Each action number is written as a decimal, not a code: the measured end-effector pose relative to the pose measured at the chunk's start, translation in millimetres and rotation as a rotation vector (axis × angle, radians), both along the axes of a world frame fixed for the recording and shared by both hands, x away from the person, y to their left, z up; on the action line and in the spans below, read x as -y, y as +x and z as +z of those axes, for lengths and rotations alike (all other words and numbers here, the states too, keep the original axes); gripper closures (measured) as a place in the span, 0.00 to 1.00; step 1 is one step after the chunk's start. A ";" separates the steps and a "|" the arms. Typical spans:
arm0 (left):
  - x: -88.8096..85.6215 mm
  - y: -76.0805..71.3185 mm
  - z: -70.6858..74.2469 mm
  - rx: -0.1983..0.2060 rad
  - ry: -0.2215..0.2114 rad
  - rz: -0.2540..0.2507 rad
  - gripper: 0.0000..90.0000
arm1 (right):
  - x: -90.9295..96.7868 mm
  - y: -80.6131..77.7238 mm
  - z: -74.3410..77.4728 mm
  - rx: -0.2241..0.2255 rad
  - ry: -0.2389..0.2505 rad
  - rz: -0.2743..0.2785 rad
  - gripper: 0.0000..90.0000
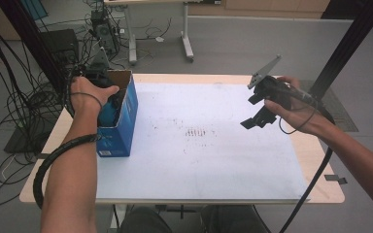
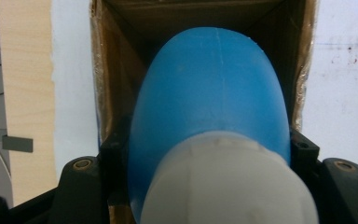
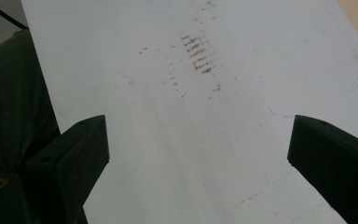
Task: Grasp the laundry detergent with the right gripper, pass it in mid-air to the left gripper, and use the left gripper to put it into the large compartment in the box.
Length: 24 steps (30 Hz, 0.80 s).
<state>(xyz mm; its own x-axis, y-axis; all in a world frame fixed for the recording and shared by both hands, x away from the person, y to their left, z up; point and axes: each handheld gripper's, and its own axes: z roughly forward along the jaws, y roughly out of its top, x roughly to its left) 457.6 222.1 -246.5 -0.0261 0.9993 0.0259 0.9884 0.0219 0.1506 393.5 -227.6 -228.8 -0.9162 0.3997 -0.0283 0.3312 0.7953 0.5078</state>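
2 grippers | left gripper point(image 2: 205, 186) clamps blue bottle point(image 2: 209, 93) inside box point(image 1: 126, 104) | right gripper point(image 3: 196, 149) spread, empty

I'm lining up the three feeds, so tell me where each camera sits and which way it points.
High view: above the person's side, looking forward and down on the table; both forearms show.
Left gripper view: rides the left gripper, looking into the blue cardboard box over a blue bottle.
Right gripper view: rides the right gripper, open above the white sheet.
Shared: the sheet's brown smudges.
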 end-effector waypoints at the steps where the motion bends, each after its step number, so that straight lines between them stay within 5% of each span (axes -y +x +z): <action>1: 0.3 0.1 -1.9 -0.003 0.000 -0.001 0.42 | 0.1 0.1 0.0 -0.001 0.000 -0.001 0.06; 24: -0.4 -3.2 -25.1 0.011 0.020 -0.036 0.42 | 1.4 1.0 -0.8 -0.006 -0.003 -0.007 0.06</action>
<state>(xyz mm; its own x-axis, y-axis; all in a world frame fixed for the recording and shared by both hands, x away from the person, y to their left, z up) 454.3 222.4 -271.6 0.0091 0.9989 0.0460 0.9867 -0.0164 0.1619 394.5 -229.1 -229.6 -0.9137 0.4056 -0.0241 0.3393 0.7945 0.5036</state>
